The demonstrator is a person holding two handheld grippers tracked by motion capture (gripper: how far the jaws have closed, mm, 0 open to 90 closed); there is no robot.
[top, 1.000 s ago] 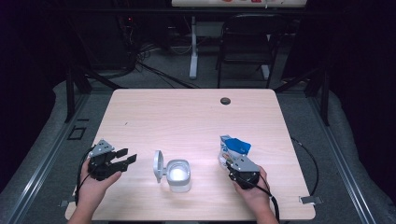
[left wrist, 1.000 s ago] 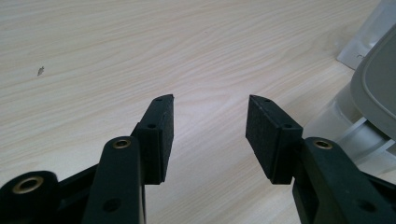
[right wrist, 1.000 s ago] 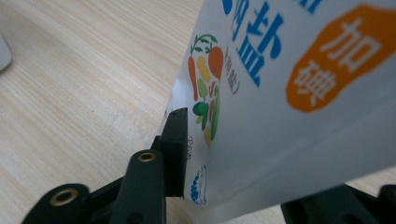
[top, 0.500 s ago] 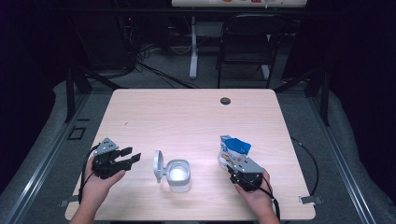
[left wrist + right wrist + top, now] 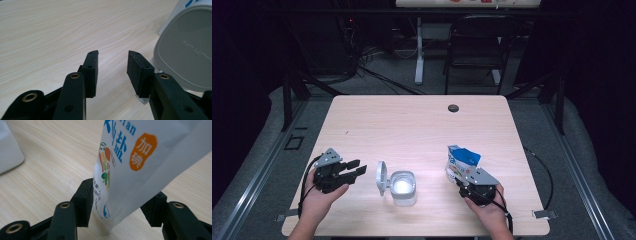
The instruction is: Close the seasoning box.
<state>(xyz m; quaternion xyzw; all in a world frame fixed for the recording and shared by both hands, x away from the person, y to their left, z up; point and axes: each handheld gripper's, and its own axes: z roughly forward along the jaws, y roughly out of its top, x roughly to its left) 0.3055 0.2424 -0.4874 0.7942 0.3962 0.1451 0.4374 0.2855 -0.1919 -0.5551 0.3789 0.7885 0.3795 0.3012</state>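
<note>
Salt bag (image 5: pixel 461 159) beside right tool (image 5: pixel 462 184)

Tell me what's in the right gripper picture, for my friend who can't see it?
A white salt bag with blue writing, an orange badge and little vegetable drawings stands on a pale wooden table, between the two black jaws of the right tool. The jaws have just been opening and sit slightly off the bag. A white container's corner peeks in top left.

Salt bag (image 5: pixel 460 161): white pouch, blue top, printed front (image 5: pixel 130 167) — stands upright on the table's near right part.
Container (image 5: pixel 402 187): small white box — hinged lid (image 5: pixel 381 177) open, upright at its left.
</note>
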